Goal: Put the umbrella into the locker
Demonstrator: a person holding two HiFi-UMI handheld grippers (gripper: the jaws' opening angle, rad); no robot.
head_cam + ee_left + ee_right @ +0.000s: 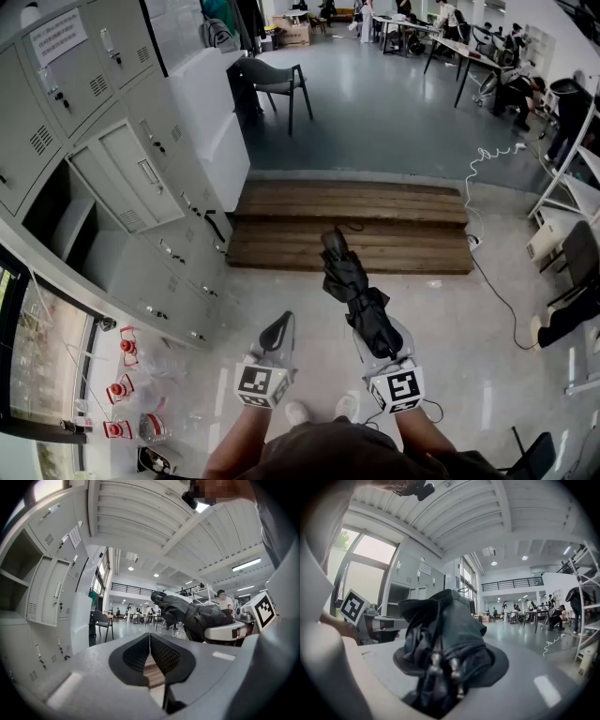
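A folded black umbrella (354, 291) is clamped in the right hand-held gripper (378, 330), held level above the floor and pointing away from the person toward a low wooden platform (375, 202). The bundled canopy end sits between the jaws and the rest reaches out past them. Only the right gripper view shows that grip closely: crumpled fabric of the umbrella (445, 630) fills the gap, with metal rib tips (443, 665) poking back toward the camera. The left gripper view shows the umbrella (192, 613) from the side, off to its right. It also shows the left hand-held gripper (150, 638) with its jaws pressed together at the tips and nothing between them. The head view alone shows the layout. The left hand-held gripper (279, 323) is just beside the right one, apart from the umbrella. A bank of grey lockers (141, 141) stands to the left with one compartment (61, 220) open, well apart from the umbrella. A chair (277, 84) stands farther back.
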